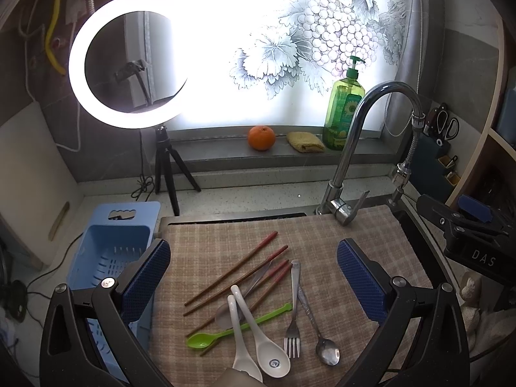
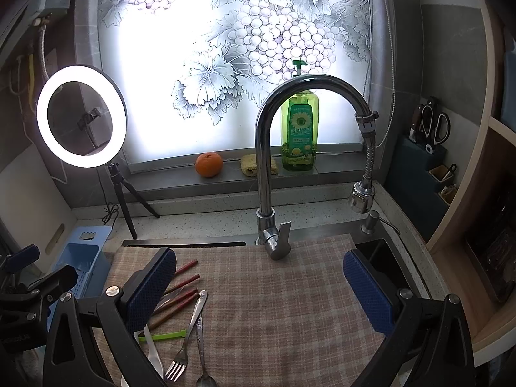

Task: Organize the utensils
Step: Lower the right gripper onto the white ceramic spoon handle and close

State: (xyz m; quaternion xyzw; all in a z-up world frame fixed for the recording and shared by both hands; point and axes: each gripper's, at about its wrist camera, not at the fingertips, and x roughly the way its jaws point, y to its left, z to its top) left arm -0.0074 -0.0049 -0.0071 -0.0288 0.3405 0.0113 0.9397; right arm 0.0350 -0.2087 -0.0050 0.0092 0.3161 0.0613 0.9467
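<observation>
A pile of utensils lies on a checked cloth (image 1: 338, 232) over the sink. It holds several reddish-brown chopsticks (image 1: 238, 267), two white soup spoons (image 1: 264, 348), a green plastic spoon (image 1: 225, 332), a metal fork (image 1: 294, 316), a metal spoon (image 1: 317, 325) and a clear spoon under the rest. My left gripper (image 1: 253, 277) hangs open above the pile, its blue pads wide apart. My right gripper (image 2: 259, 290) is open too, over bare cloth (image 2: 290, 290) to the right of the fork (image 2: 187, 338) and chopsticks (image 2: 182, 285). A light blue slotted basket (image 1: 106, 258) stands left of the cloth.
A chrome faucet (image 1: 364, 142) rises at the cloth's far edge. On the window ledge sit an orange (image 1: 261, 137), a yellow sponge (image 1: 304, 142) and a green soap bottle (image 1: 343, 109). A ring light on a tripod (image 1: 125, 61) stands at the back left. A knife block (image 2: 425, 148) with scissors is on the right.
</observation>
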